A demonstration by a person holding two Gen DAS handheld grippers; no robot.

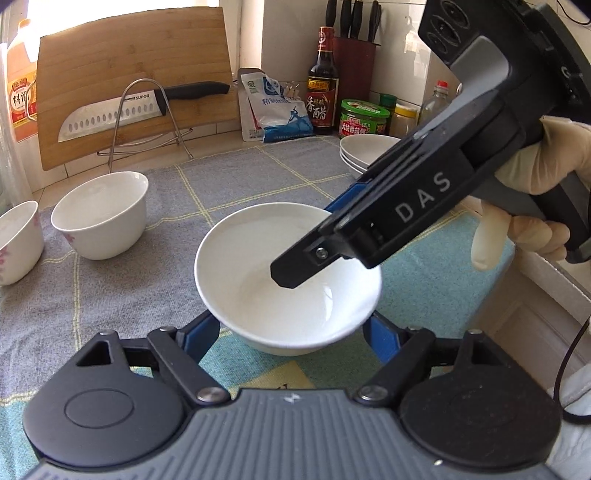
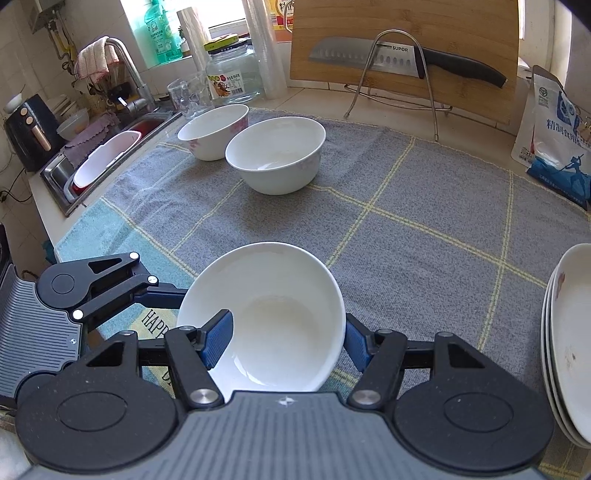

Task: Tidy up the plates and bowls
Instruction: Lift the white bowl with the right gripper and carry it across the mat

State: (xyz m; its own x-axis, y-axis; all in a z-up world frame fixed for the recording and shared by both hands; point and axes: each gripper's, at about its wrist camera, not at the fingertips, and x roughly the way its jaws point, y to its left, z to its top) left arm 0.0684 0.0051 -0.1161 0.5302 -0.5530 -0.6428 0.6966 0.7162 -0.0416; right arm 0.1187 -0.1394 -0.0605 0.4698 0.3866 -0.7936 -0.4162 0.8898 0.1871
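A pale tiled wall rises behind a stainless steel sink with a curved chrome faucet. Daylight comes through a bright window. A grey checked cloth covers the light countertop.

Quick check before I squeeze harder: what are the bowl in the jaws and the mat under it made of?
The bowl looks like glazed white ceramic: smooth, with glossy highlights inside; it could be melamine. The mat looks like woven cloth, matte, grey with yellow grid lines and a visible weave.
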